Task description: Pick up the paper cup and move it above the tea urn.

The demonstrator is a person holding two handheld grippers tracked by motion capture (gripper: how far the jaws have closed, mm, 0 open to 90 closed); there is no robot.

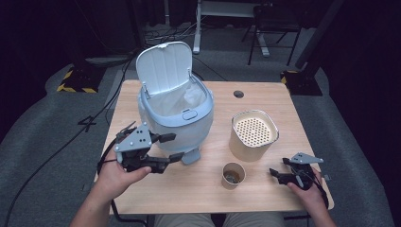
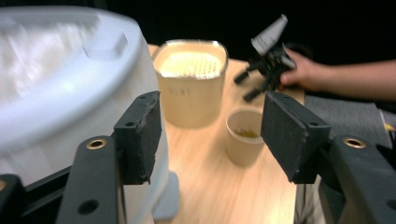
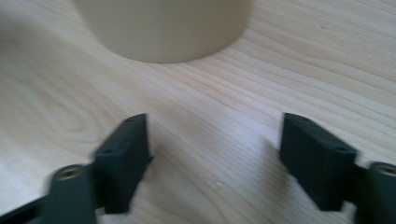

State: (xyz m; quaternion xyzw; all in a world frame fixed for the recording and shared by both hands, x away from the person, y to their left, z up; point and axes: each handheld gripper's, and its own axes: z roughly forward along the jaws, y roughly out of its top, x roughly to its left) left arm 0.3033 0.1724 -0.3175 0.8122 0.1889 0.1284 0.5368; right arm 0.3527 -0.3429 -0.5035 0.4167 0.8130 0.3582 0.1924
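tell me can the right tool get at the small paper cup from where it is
Probably yes. The right tool sits open on the table, apart from the small paper cup, with bare wood between them. The tall beige container stands behind the cup, off that path.

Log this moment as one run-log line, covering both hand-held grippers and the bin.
left hand-held gripper: open, empty, beside bin | right hand-held gripper: open, empty, over table | bin lid: up | paper cup: upright, untouched

Table (image 1: 265, 189): light wood, round hole (image 1: 239, 94) near far edge
Floor (image 1: 42, 127): grey carpet, black cables (image 1: 71, 137)
Background: desk legs (image 1: 197, 28), chair base (image 1: 274, 42)
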